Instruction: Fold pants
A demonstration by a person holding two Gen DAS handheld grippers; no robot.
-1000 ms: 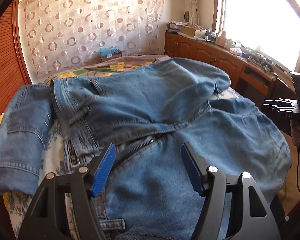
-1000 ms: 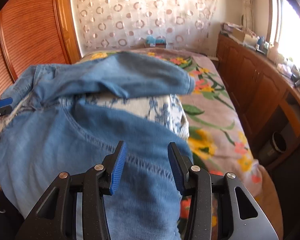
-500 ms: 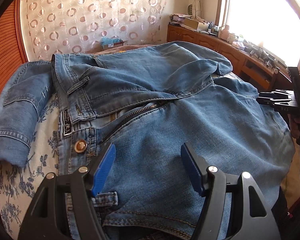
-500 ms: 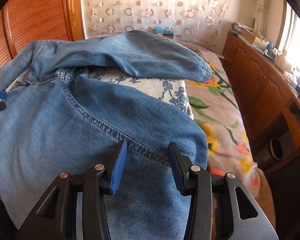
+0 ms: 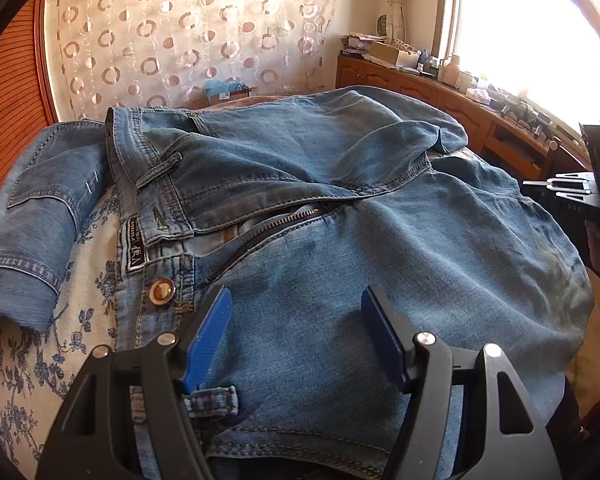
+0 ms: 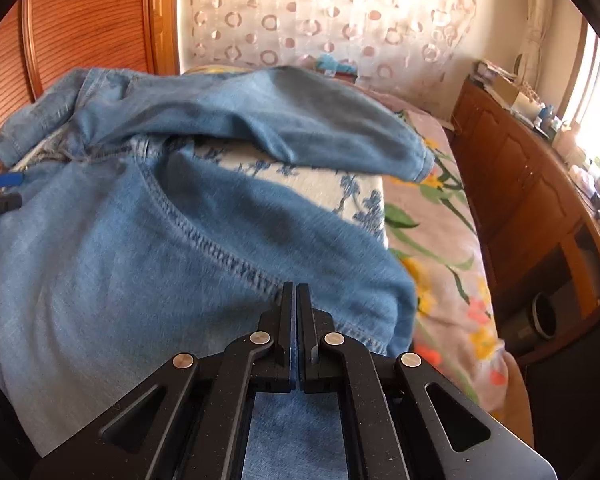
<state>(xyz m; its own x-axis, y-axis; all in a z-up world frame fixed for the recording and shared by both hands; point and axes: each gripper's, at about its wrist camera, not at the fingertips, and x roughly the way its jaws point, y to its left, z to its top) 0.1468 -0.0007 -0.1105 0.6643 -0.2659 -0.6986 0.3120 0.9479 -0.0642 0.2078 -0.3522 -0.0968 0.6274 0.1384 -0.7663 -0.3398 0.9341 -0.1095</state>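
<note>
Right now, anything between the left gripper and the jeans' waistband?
Nothing visible. The left gripper hangs open directly over the jeans, jaws astride bare denim beside the waistband button.

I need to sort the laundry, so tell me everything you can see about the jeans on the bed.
The jeans are light-blue, faded denim, lying crumpled front up on a floral bedspread. The fly is unzipped, a copper waist button and a dark woven label showing. One leg lies folded across. The left gripper hovers open over the waist; the right gripper has just closed at a leg seam.
</note>
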